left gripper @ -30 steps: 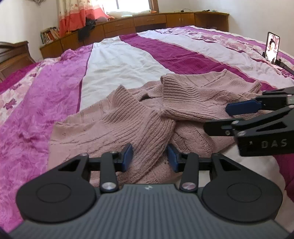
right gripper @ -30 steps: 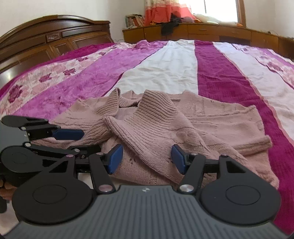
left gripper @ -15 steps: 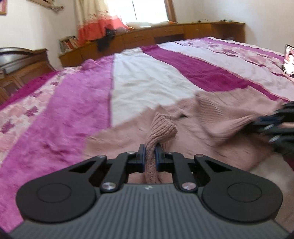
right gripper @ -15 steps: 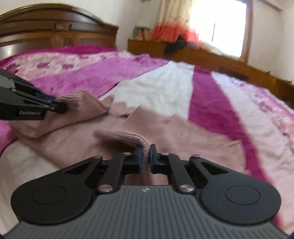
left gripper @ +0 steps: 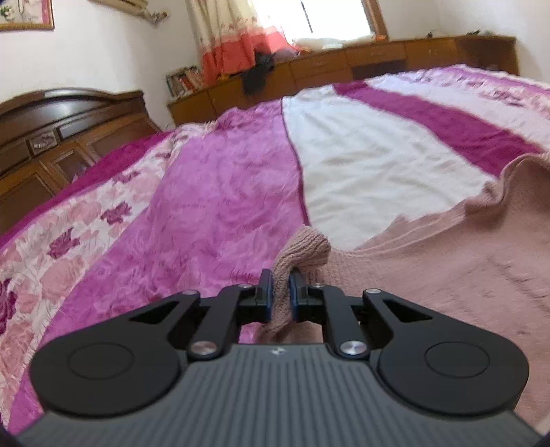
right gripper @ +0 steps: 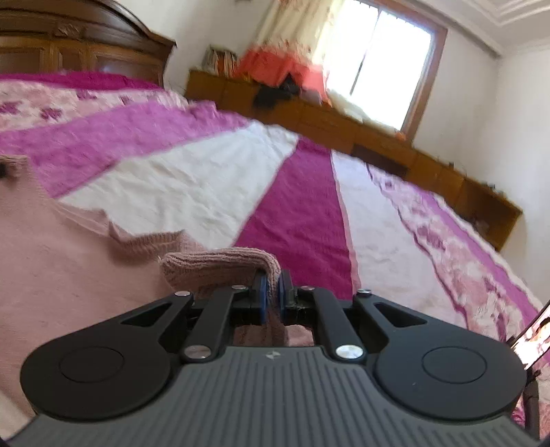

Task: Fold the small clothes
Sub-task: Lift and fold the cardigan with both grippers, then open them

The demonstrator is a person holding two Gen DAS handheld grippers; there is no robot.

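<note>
Left gripper pinches a ribbed knit cuff of the dusty-pink sweater, which lies flat on the striped plush bedspread, long axis running sideways; right gripper clamps the other ribbed cuff

sweater on bed; headboard left, cabinets behind.

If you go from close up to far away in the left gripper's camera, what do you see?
left gripper pinching the pink sweater → striped bedspread → wooden cabinets with dark clothes on top → curtain and window.
</note>
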